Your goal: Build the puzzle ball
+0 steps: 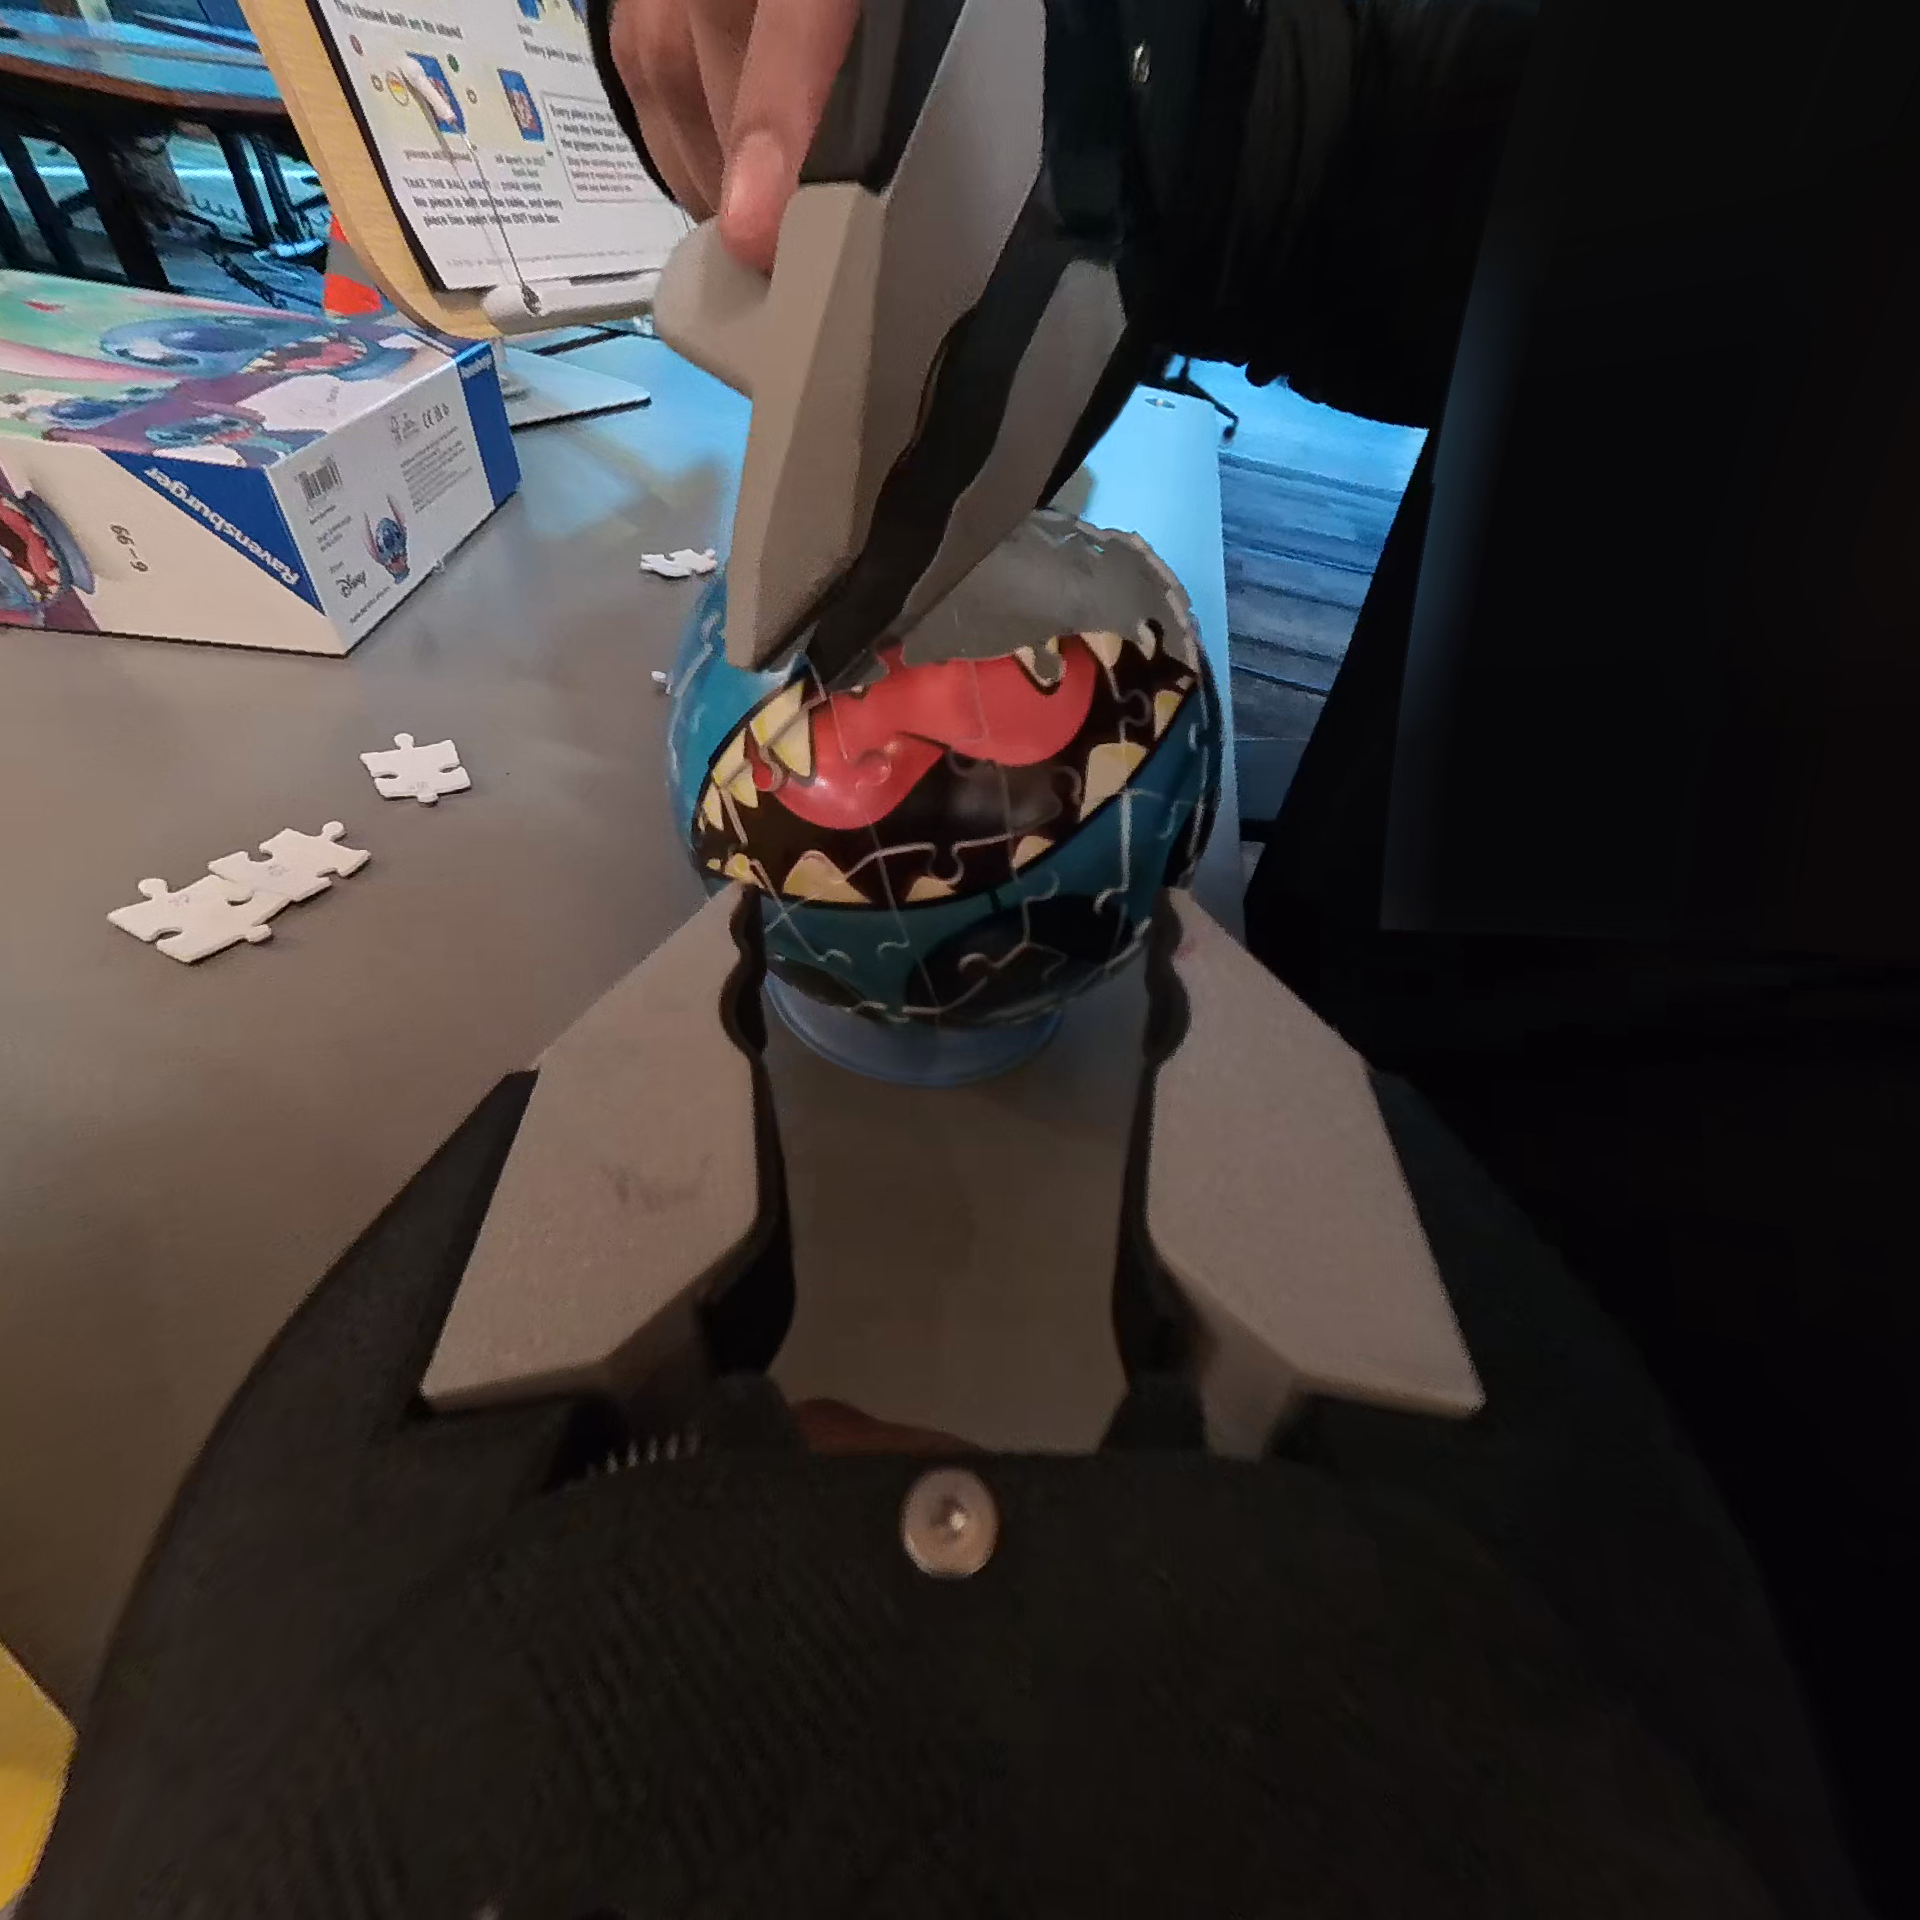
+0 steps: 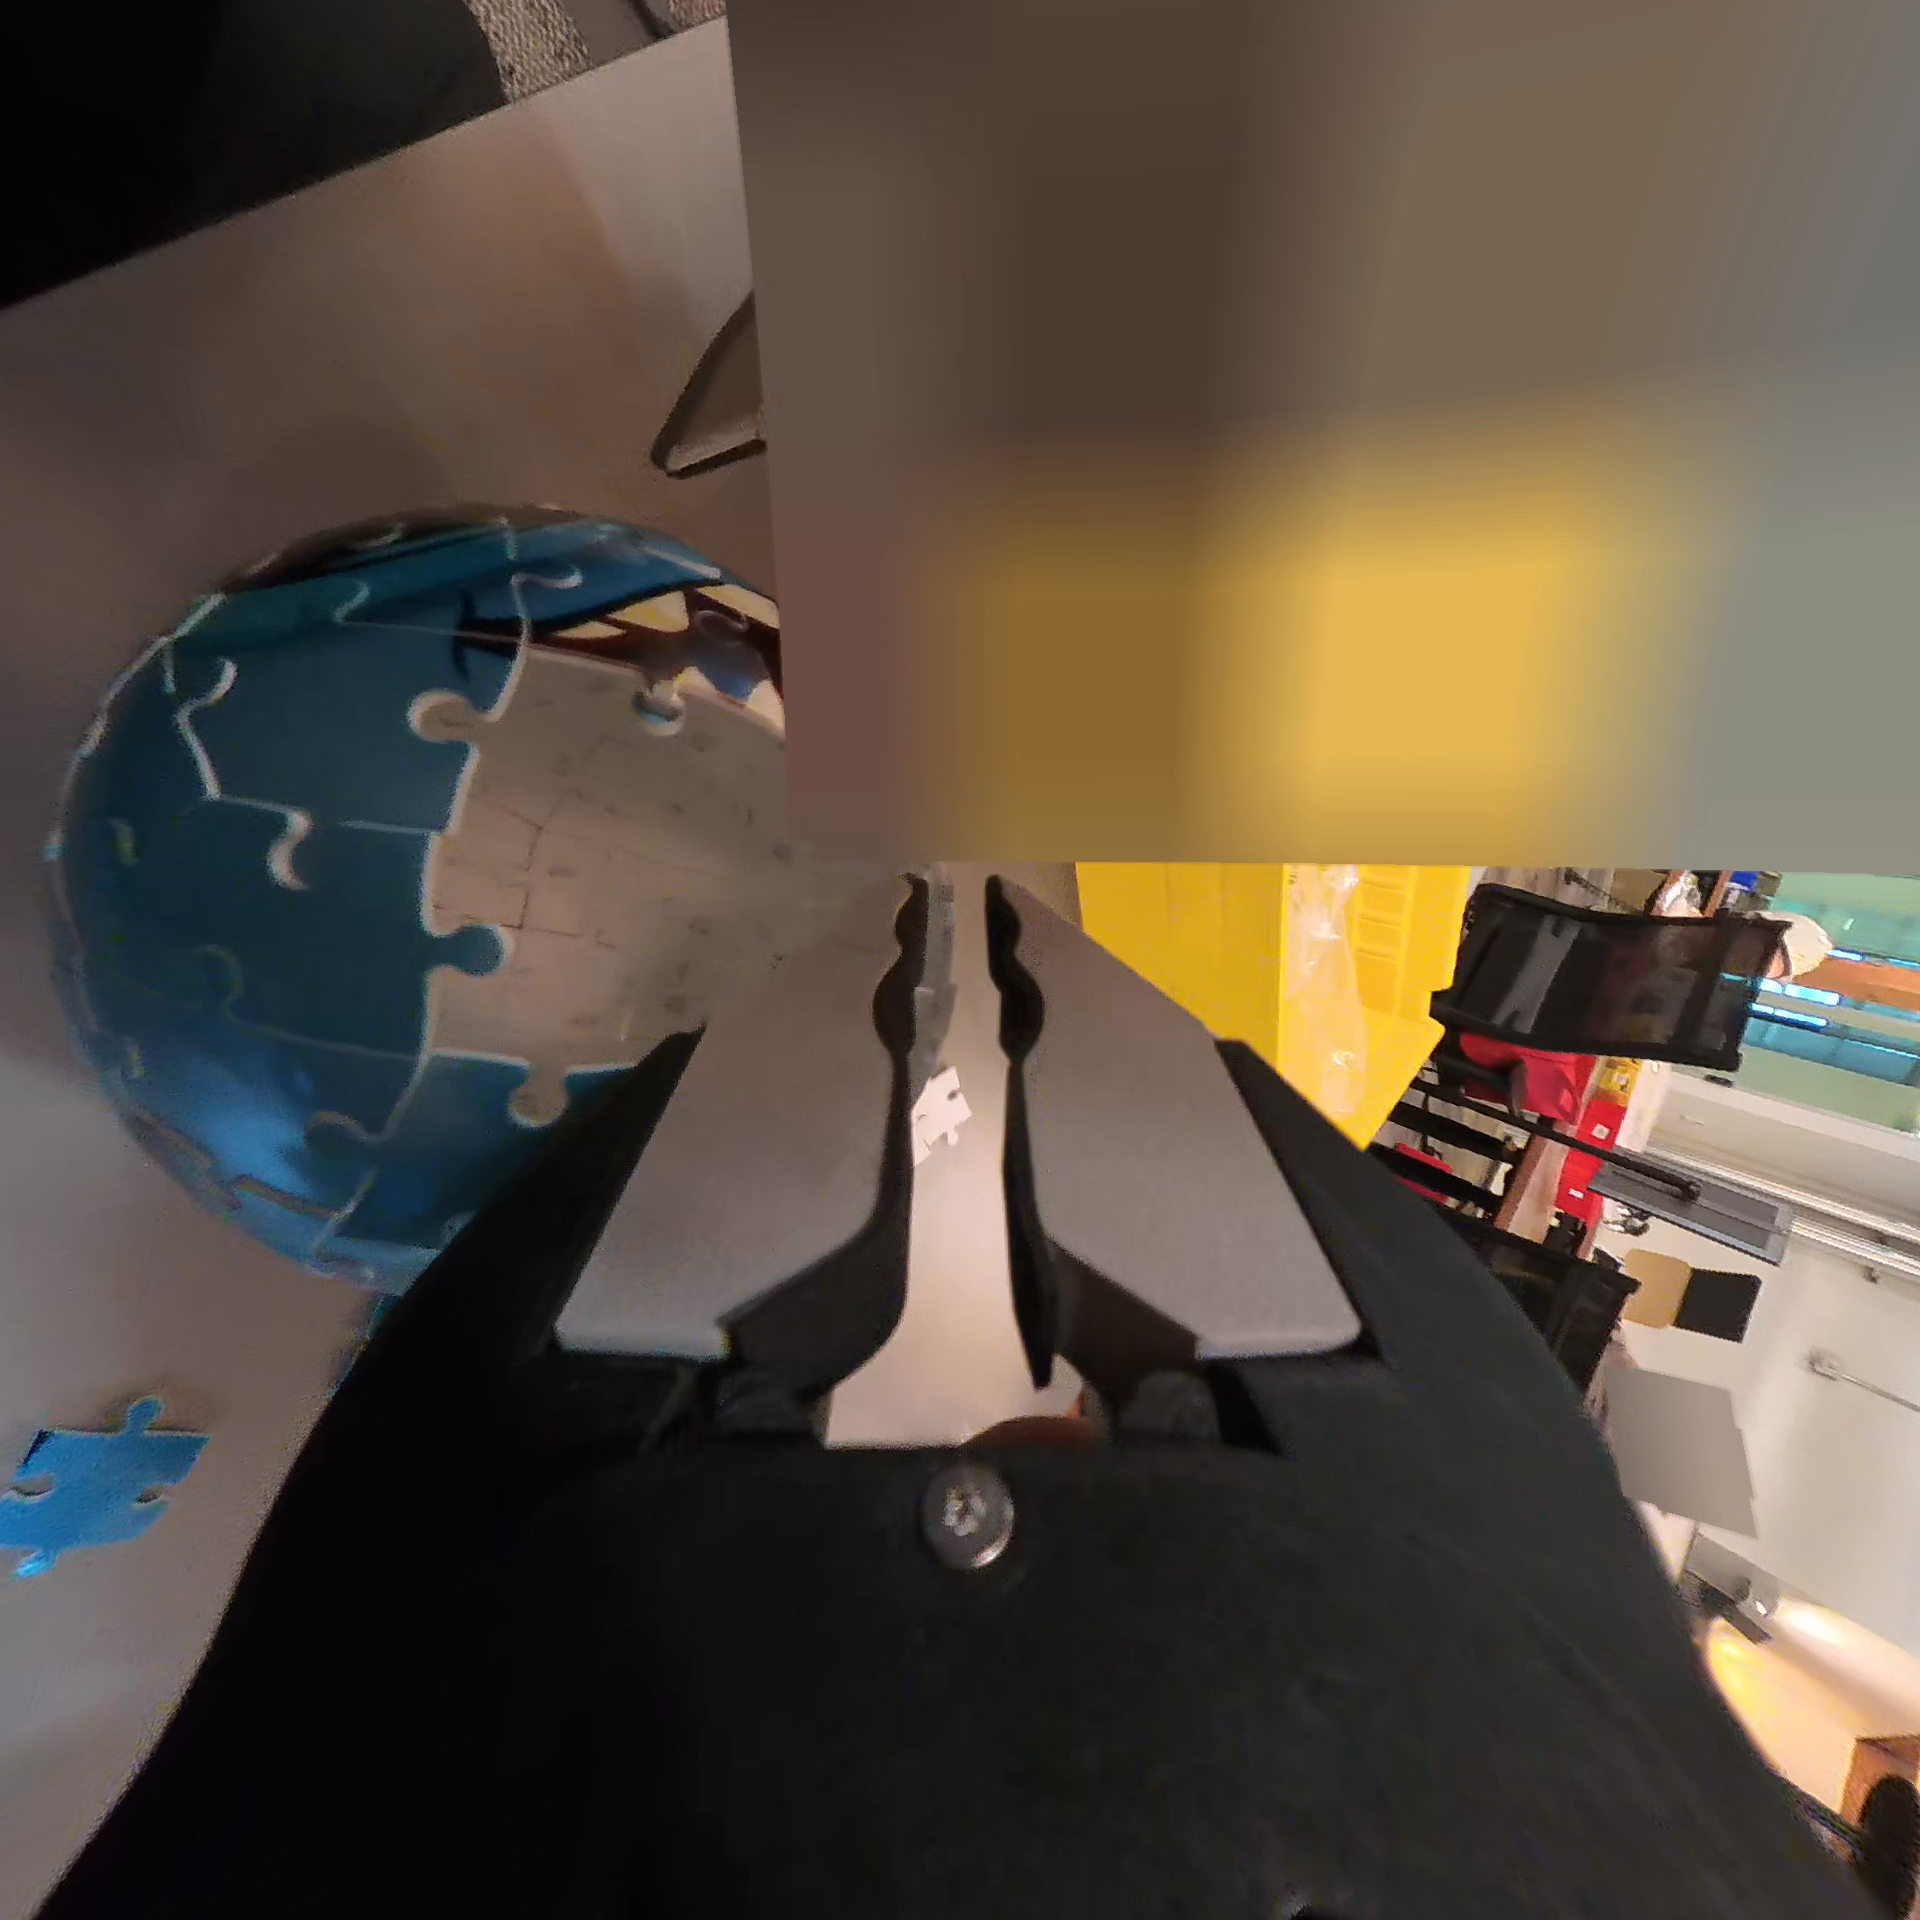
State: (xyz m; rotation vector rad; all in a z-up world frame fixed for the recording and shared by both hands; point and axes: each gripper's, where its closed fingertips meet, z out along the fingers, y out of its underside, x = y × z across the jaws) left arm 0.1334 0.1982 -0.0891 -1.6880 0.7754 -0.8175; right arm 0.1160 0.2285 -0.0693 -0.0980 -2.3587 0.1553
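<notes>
The puzzle ball (image 1: pixel 935 810) is blue with a toothed mouth and red tongue. It sits on a blue ring stand (image 1: pixel 904 1055) on the grey table. Its top is open and shows the grey inside (image 2: pixel 623 862). My left gripper (image 1: pixel 954 914) is open, with a fingertip on each side of the ball's lower part; I cannot tell if they touch it. My right gripper (image 1: pixel 831 649) comes down from above onto the rim of the opening. In the right wrist view its jaws (image 2: pixel 951 894) are nearly together, with the thin grey edge of a puzzle piece (image 2: pixel 935 977) between them.
The puzzle box (image 1: pixel 260 488) lies at the left, with an instruction board (image 1: pixel 499 156) and an orange cone (image 1: pixel 353 270) behind it. White face-down pieces (image 1: pixel 416 769) (image 1: pixel 239 888) (image 1: pixel 681 561) lie left of the ball. A blue piece (image 2: pixel 94 1486) lies nearby. The table edge is just right of the ball. My right fingertips sit around 4 cm from my left ones.
</notes>
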